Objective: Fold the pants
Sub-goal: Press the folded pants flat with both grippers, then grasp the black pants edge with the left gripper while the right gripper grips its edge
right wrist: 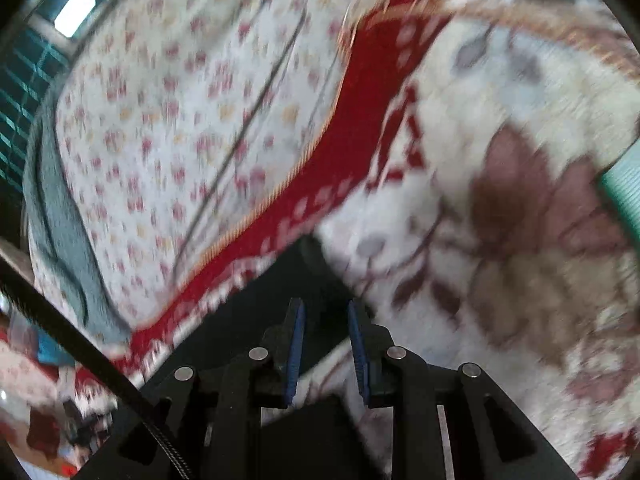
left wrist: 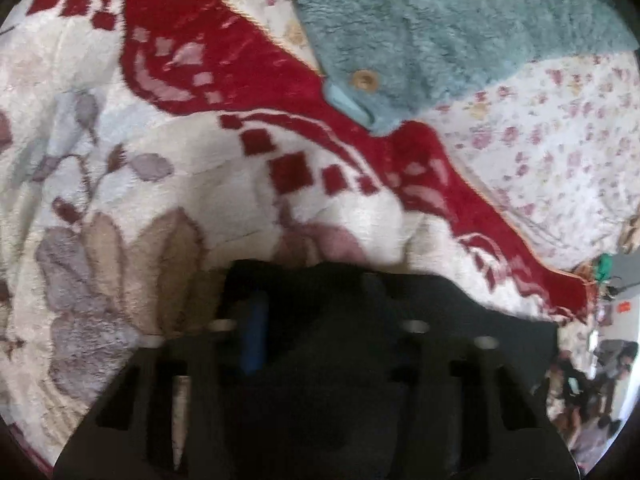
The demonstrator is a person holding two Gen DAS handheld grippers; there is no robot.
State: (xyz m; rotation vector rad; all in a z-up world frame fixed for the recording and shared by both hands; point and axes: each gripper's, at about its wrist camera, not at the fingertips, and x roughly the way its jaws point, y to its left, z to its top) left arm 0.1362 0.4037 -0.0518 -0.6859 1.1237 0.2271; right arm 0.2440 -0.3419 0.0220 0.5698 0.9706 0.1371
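Note:
Black pants (left wrist: 460,312) lie on a plush red-and-white floral blanket (left wrist: 160,160). In the left wrist view the black cloth drapes over my left gripper (left wrist: 312,300); one blue pad (left wrist: 253,336) shows and the other finger is hidden under the cloth, so it appears shut on the pants. In the right wrist view my right gripper (right wrist: 325,344) has its blue pads (right wrist: 297,352) a small gap apart, with nothing between them. Black pants cloth (right wrist: 256,304) lies just ahead of and left of the fingers. This view is motion-blurred.
A teal fleece garment (left wrist: 440,32) with wooden buttons lies on a floral sheet (left wrist: 560,140) beyond the blanket. The same sheet (right wrist: 180,120) shows in the right view, with a teal cloth (right wrist: 60,220) at its left edge. Room clutter (left wrist: 592,392) lies past the bed edge.

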